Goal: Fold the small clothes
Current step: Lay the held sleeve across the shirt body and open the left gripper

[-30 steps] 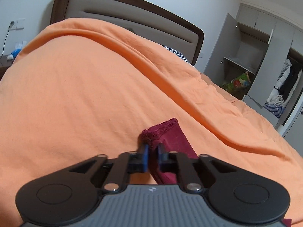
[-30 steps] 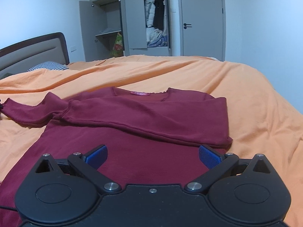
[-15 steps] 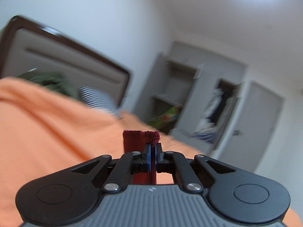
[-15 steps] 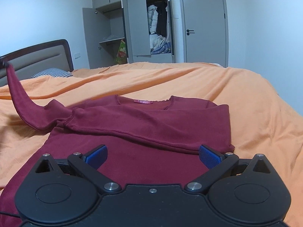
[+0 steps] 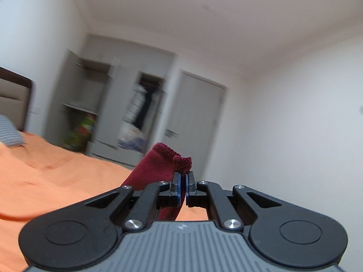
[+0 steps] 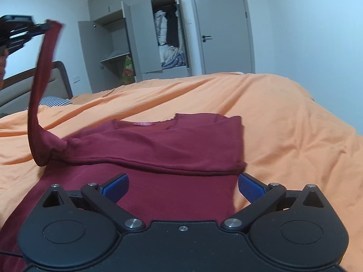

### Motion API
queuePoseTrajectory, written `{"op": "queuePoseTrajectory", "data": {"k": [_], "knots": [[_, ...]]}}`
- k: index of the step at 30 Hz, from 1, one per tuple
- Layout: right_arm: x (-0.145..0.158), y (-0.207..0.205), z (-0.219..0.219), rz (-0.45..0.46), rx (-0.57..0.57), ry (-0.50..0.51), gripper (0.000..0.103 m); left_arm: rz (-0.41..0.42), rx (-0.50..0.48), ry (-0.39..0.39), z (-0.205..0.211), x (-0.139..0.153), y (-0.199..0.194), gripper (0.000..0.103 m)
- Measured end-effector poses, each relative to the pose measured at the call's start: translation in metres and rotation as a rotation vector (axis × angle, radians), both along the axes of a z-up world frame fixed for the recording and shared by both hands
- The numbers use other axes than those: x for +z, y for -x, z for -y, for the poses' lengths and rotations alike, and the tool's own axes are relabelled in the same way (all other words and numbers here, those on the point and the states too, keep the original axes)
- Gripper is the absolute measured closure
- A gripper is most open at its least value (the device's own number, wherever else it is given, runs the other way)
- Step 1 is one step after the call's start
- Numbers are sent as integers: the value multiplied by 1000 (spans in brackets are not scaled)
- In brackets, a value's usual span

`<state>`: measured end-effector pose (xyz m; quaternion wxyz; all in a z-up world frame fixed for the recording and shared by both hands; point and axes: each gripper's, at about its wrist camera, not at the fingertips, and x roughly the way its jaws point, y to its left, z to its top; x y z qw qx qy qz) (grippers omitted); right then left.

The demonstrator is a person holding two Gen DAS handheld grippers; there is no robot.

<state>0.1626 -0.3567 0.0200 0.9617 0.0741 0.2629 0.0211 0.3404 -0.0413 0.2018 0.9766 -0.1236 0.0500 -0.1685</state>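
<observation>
Left gripper (image 5: 183, 176): black linkage arms, two per side, each pinned with a silver screw at the base; two large round black housings with a shallow circular recess on top. Centre body grey, ribbed with lengthwise grooves, small pale logo near its front edge. Fingers (image 5: 179, 189) black with blue pads on the inner faces. Right gripper (image 6: 182, 184): same black linkage and round housings, triangular cut-outs in the outer arms, silver screws at pivots and arm tips. Centre body plain black, one small screw at mid front. Pads (image 6: 250, 187) blue, finely textured. Thin black cable (image 6: 9, 253) at lower left of the right unit.
</observation>
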Motion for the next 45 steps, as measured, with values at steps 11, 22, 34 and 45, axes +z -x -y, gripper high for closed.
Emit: {"op": "queuePoseTrajectory", "data": {"k": [11, 22, 34, 45], "knots": [[-7, 31, 41, -17, -115, -4, 1, -226, -289, -109, 125, -103, -49, 100], [-16, 46, 60, -40, -181, -33, 1, -380, -344, -189, 171, -177, -77, 100], [-23, 43, 63, -65, -192, -50, 1, -496, -396, -154, 173, -198, -47, 30], [-22, 15, 50, -67, -91, -81, 1, -444, -272, -169, 113, -152, 0, 1]]}}
